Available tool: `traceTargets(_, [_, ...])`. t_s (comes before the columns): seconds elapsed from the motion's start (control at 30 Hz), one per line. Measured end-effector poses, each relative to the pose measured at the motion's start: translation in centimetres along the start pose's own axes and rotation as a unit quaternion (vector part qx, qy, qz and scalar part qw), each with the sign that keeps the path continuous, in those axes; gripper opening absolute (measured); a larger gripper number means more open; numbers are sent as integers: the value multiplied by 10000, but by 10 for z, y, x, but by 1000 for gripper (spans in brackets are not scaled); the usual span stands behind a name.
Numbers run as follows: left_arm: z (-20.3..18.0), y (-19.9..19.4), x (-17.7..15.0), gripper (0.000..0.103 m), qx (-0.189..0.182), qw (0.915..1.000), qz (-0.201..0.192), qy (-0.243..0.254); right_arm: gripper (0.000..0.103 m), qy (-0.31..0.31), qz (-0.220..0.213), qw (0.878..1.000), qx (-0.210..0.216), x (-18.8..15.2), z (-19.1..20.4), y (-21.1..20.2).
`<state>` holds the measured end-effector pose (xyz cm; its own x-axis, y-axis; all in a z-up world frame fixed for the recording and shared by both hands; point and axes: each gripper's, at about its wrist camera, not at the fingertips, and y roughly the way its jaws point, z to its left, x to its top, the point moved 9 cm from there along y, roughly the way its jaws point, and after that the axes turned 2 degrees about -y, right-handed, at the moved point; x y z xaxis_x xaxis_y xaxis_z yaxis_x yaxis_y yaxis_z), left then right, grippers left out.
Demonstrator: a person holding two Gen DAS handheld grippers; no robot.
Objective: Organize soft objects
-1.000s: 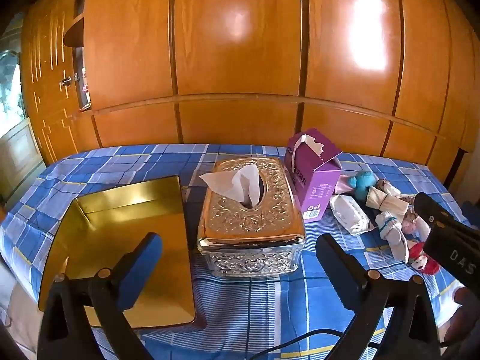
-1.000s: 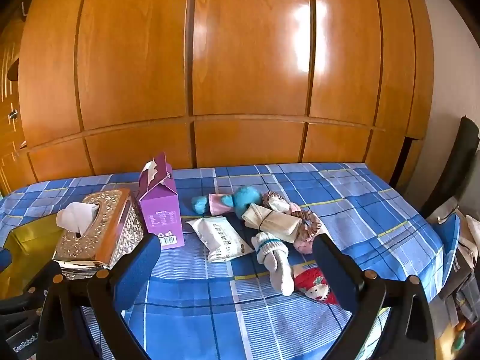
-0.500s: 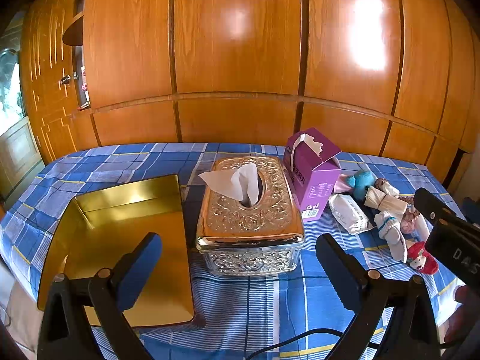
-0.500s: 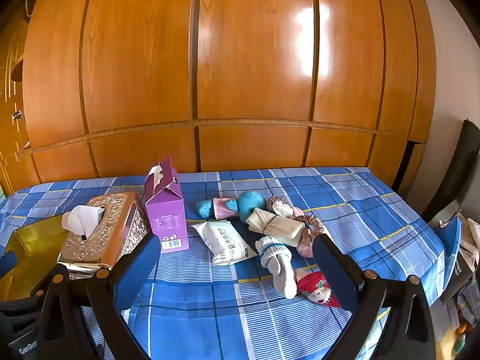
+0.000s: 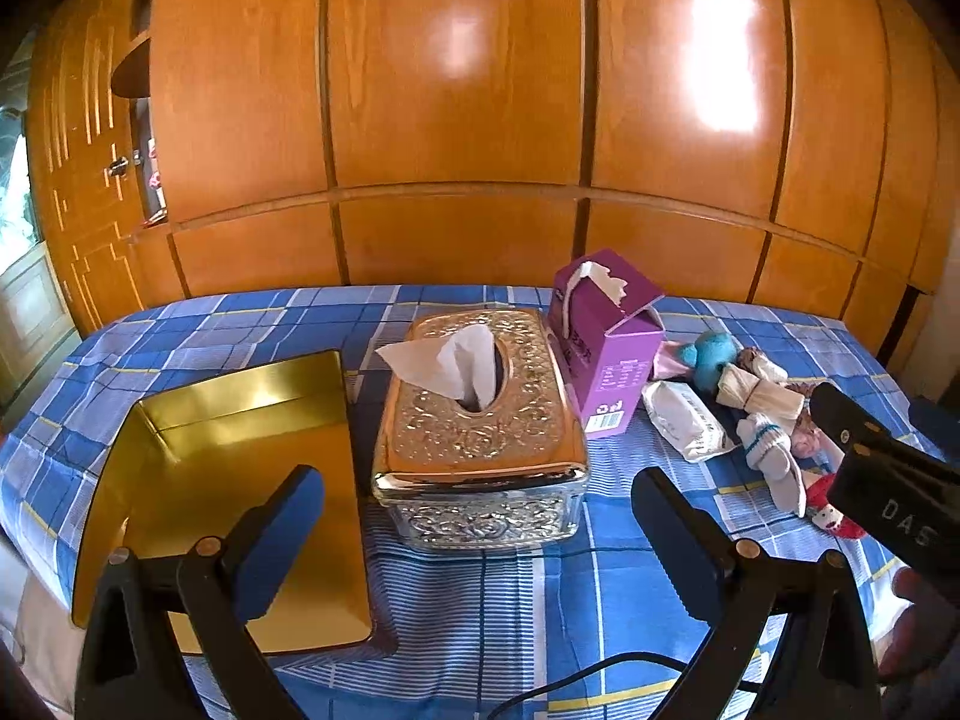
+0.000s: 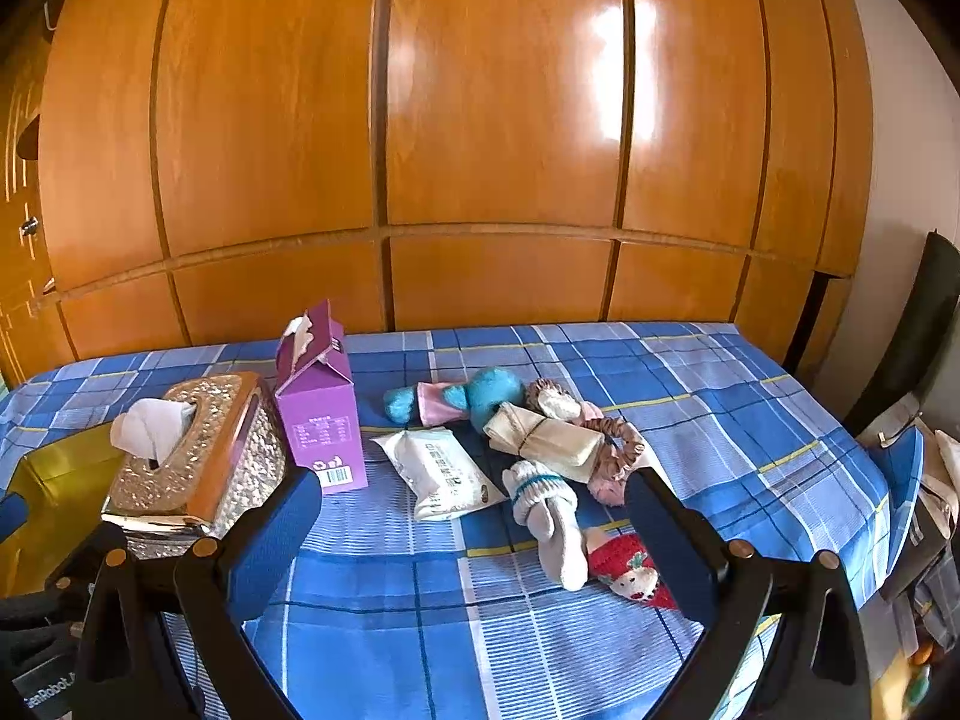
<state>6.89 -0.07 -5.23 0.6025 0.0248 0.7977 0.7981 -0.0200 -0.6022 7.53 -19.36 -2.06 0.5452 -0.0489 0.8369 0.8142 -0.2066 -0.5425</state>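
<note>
Blue pads on both my grippers stand wide apart, nothing between them. My left gripper (image 5: 477, 513) hangs above the near edge of the table (image 5: 480, 618), which is covered in blue plaid cloth, and a black cable crosses the cloth just below it. My right gripper (image 6: 474, 516) hovers over the near right part of the table; its black body also cuts into the left view at the right edge.

Nearest the left gripper, a gold tray (image 5: 198, 480) lies flat toward the table's left edge. Just right of it stands an embossed metal tissue box (image 5: 480, 426) with a white tissue pulled up through its slot. Behind that box's right end, touching or nearly so, a purple carton (image 6: 318, 408) stands upright with its top torn open.

The soft things are heaped right of the carton, about mid-table. Closest to the near edge is a small red doll (image 6: 630, 570), lying just beside the toe of a white sock (image 6: 549, 510) with a blue band. Left of the sock sits a white wipes pack (image 6: 441, 471). Further back, a cream cloth roll (image 6: 546, 435) tied with a band rests across a pink scrunchie (image 6: 612, 456). Beyond it lie a teal plush (image 6: 474, 393) with a pink piece and a brownish plush (image 6: 555, 399), touching the roll.

Glossy wooden wardrobe doors (image 6: 498, 120) rise behind the far edge.
</note>
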Motion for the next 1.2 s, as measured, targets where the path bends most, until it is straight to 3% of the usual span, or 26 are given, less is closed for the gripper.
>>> traceTargets(0.1, [-7, 1, 1, 103, -89, 9999, 17, 103, 103, 38, 142, 9999, -59, -8, -10, 8])
traceTargets(0.23, [-25, 4, 1, 103, -506, 9982, 184, 251, 103, 157, 449, 9987, -155, -23, -33, 20])
traceTargets(0.37, [-49, 10, -1, 103, -757, 9946, 419, 572, 103, 381, 840, 9955, -223, -45, -60, 30])
traceTargets(0.53, [-85, 9, 0, 103, -970, 9883, 347, 1121, 103, 607, 1200, 9898, -479, -71, -99, 36])
traceTargets(0.9, [-159, 22, -12, 103, -1578, 9662, 582, 1956, 103, 1119, 1712, 9755, -808, -118, -169, 36])
traceTargets(1.2, [-210, 32, -33, 103, -2174, 9439, 942, 2302, 103, 1473, 1804, 9690, -828, -127, -190, 44])
